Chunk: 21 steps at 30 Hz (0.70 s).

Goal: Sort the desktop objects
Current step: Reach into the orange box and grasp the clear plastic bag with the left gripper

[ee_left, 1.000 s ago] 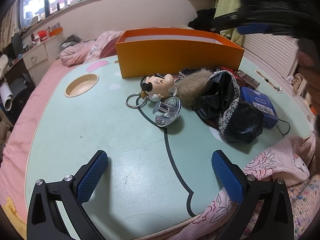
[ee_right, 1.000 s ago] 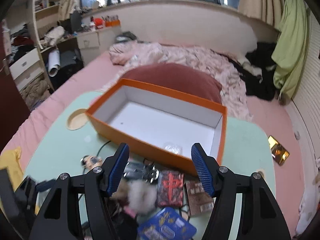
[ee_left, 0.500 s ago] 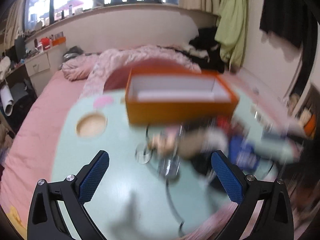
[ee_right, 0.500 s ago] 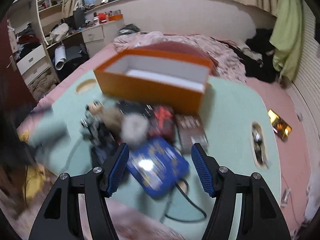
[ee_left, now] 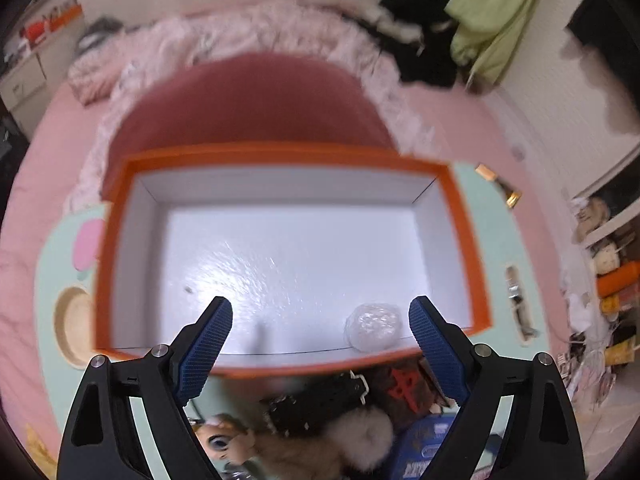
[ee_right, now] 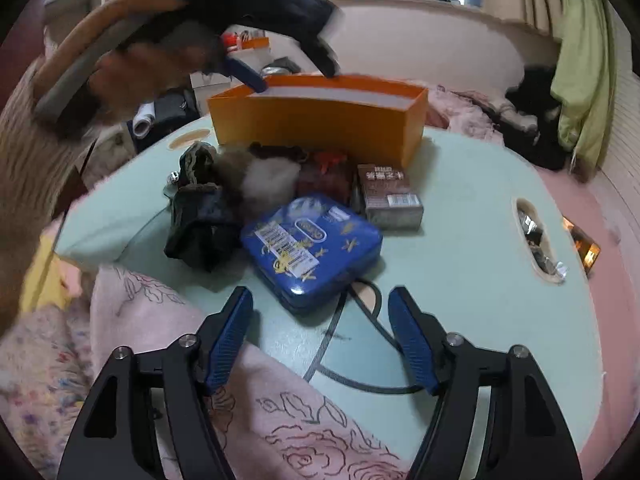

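The left hand-held gripper [ee_left: 320,344] hangs over the orange box [ee_left: 460,216], fingers spread wide and holding nothing; a clear crinkled packet [ee_left: 372,326] lies in the box beside its right finger. The right hand-held gripper [ee_right: 320,336] is also wide apart and empty, low over the bench [ee_right: 472,240]. Just ahead of it sits a blue tin [ee_right: 312,244], with a card box [ee_right: 390,196], fur pompom [ee_right: 264,180] and dark cloth [ee_right: 200,220] beyond.
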Tool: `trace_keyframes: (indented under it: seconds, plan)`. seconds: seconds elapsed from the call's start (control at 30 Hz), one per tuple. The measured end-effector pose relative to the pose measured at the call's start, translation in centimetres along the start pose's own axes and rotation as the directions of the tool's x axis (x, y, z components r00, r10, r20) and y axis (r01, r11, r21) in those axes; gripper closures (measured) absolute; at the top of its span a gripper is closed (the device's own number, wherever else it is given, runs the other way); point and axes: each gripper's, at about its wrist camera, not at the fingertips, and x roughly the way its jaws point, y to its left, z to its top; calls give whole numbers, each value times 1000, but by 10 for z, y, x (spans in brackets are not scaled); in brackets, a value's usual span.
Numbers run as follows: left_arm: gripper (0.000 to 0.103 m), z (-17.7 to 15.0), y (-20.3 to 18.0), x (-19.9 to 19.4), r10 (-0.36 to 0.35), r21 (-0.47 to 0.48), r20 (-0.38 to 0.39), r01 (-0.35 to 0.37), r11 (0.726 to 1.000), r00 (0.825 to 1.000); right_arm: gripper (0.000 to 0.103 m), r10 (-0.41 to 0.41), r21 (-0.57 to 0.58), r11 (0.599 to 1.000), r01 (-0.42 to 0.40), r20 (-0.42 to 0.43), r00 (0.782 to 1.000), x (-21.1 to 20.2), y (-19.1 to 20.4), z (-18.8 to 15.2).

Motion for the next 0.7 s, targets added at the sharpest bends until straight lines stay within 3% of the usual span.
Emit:
trace_keyframes:
  seconds: [0.07, 0.23, 0.4, 0.5, 0.57, 0.63, 0.7]
  plan:
    - [23, 2, -8, 17, 21, 19, -63, -20, 1000, 998, 29, 4, -10, 1000, -4, 3, 1000, 0, 4, 0]
    - [25, 11, -9, 38, -13, -24, -127, 10, 1000, 992, 26, 0, -2, 1000, 0, 6, 1000, 1, 1, 0]
    - [30, 16, -25, 42, 144, 72, -87, -138, 988, 986, 22, -4, 2, 1000, 4, 7, 1000, 0, -2, -2]
    - [37, 17, -31, 39, 143, 91, -69, -136, 987, 987, 22, -3, 5, 1000, 3, 6, 1000, 0, -2, -2]
    - [48, 19, -26, 34, 142, 83, -61, -137, 987, 988, 21, -6, 7, 1000, 6, 7, 1000, 0, -3, -2]
    - [84, 19, -20, 30, 147, 62, -50, -144, 988, 988, 21, -8, 8, 1000, 8, 7, 1000, -1, -3, -3]
    - [101, 20, -15, 29, 139, 49, -50, -137, 989, 989, 21, -8, 7, 1000, 8, 8, 1000, -1, -3, -3]
